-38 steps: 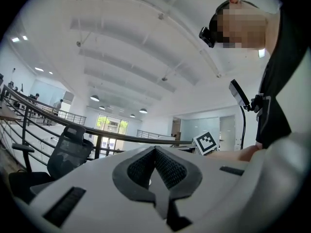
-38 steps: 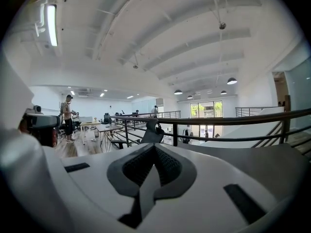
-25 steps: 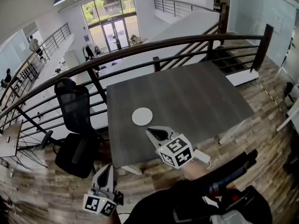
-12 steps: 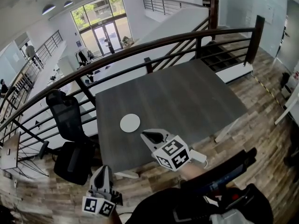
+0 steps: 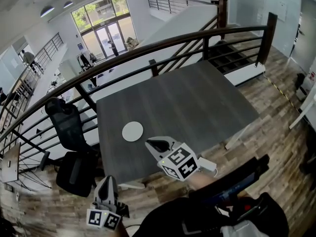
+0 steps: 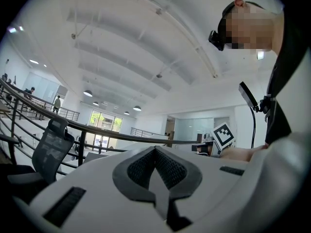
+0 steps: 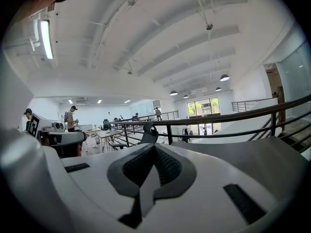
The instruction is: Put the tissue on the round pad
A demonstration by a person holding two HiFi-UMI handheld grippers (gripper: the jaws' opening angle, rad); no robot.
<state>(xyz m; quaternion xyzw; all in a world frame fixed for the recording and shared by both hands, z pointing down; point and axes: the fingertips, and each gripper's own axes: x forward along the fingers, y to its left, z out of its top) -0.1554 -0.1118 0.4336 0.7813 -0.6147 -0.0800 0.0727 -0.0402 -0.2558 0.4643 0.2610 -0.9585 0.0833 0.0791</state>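
The white round pad [image 5: 133, 131] lies on the dark grey table [image 5: 197, 102], near its front left corner. No tissue shows in any view. My right gripper [image 5: 149, 143] hovers over the table's front edge, just right of and below the pad, jaws shut with nothing between them; its pads [image 7: 154, 166] meet in the right gripper view. My left gripper [image 5: 108, 183] hangs over the wooden floor, short of the table, its tip toward the table's front left corner. It is shut and empty, and its pads [image 6: 156, 168] also meet.
A black railing [image 5: 148, 48] runs behind and left of the table. A black office chair [image 5: 66, 127] stands at the table's left side. Wooden floor [image 5: 276, 132] surrounds the table. A white base [image 5: 247, 73] sits beyond the far right corner.
The head view has shifted: table and pad now sit further left and slightly lower in the picture. Both grippers drifted a little left with it and stay shut.
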